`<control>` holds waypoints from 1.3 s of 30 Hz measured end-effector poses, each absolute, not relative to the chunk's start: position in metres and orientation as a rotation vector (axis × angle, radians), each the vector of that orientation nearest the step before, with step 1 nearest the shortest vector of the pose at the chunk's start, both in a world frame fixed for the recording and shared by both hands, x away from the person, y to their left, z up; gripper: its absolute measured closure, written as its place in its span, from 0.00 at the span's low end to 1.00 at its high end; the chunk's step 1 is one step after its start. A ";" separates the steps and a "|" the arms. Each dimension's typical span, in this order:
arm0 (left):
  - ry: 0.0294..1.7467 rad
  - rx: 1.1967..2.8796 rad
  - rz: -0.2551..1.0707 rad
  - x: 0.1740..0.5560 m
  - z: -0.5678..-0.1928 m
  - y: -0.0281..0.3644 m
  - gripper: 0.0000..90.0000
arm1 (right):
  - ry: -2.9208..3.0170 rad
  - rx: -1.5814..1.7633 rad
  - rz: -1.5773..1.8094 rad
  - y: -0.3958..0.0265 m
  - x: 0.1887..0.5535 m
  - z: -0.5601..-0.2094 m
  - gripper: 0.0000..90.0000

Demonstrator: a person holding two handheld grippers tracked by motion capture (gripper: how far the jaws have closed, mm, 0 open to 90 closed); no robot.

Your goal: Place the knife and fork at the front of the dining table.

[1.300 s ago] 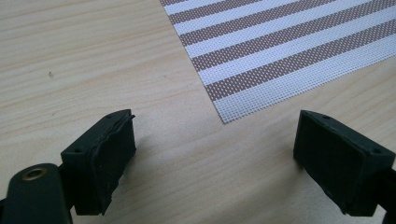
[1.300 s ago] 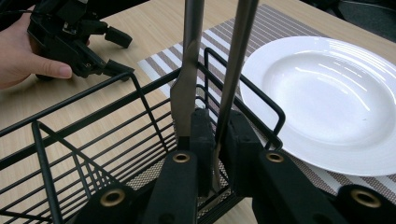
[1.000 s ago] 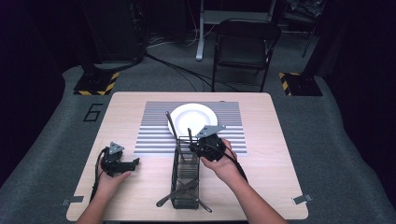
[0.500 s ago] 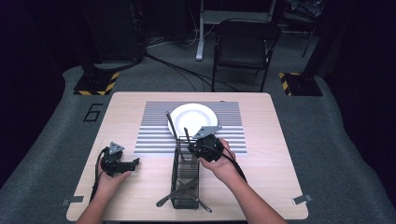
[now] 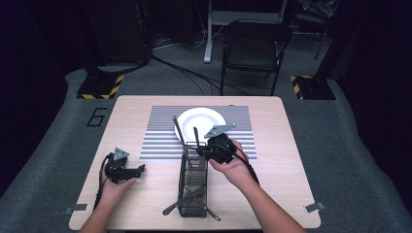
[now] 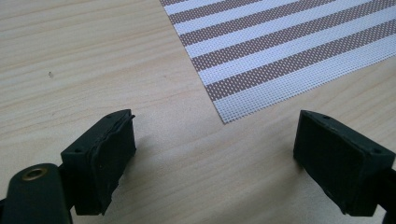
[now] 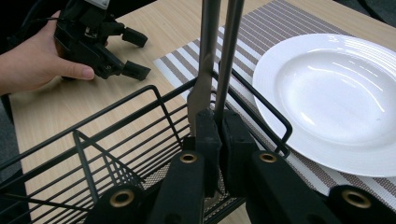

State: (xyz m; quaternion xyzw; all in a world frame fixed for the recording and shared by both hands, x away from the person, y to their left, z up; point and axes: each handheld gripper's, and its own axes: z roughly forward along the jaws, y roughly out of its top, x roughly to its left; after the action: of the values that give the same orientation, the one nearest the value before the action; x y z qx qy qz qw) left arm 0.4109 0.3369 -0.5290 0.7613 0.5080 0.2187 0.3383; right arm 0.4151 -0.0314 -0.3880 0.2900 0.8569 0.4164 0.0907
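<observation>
Worktop (image 5: 301, 189): pale wood, square, standing on grey carpet; a folding chair (image 5: 255, 46) stands beyond its far edge
Placemat (image 5: 160, 131): grey-and-white striped, laid across the far half of the worktop; its near corner shows between the left jaws in the left gripper view (image 6: 224, 116)
Plate (image 5: 201, 121): white, round, sits on the placemat at mid-width; in the right gripper view (image 7: 336, 93) it lies just to the right of the jaws, close to the basket rim
Wire basket (image 5: 193, 191): black, long and narrow, runs from the near edge of the worktop up to the placemat; its far end overlaps the placemat beside the plate; rim and bars seen close in the right gripper view (image 7: 93, 144)
Utensils: two metal handles (image 7: 219, 51) rise side by side out of the far end of the basket; further cutlery (image 5: 187, 200) lies low in the near end, ends poking out through the bars
Right tongs (image 7: 218, 123): clenched on a utensil handle (image 7: 231, 56) at the basket's far end; the second, flatter handle (image 7: 205, 70) stands just left of it, touching or nearly so, cannot tell whether it is pinched too; right hand (image 5: 231, 165) holds the tool over the basket's right side
Left tongs (image 6: 210, 158): released, jaws wide apart, nothing between them but bare wood; held low over the worktop by the left hand (image 5: 114, 187), left of the basket and well apart from it, just off the placemat's near corner
</observation>
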 end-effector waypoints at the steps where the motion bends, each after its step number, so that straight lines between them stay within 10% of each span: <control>1: 1.324 1.983 0.570 0.411 -0.529 0.337 0.14 | 2.547 0.862 1.238 -0.031 0.415 -0.388 0.96; 39: 1.323 1.983 0.570 0.411 -0.529 0.337 0.14 | 2.554 0.788 1.278 -0.041 0.412 -0.311 0.97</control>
State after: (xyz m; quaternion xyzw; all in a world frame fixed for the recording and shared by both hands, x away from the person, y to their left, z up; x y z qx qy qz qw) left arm 0.4109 0.3369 -0.5290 0.7614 0.5080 0.2188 0.3383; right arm 0.4125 -0.0414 -0.3111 0.2650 0.8586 0.4296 0.0895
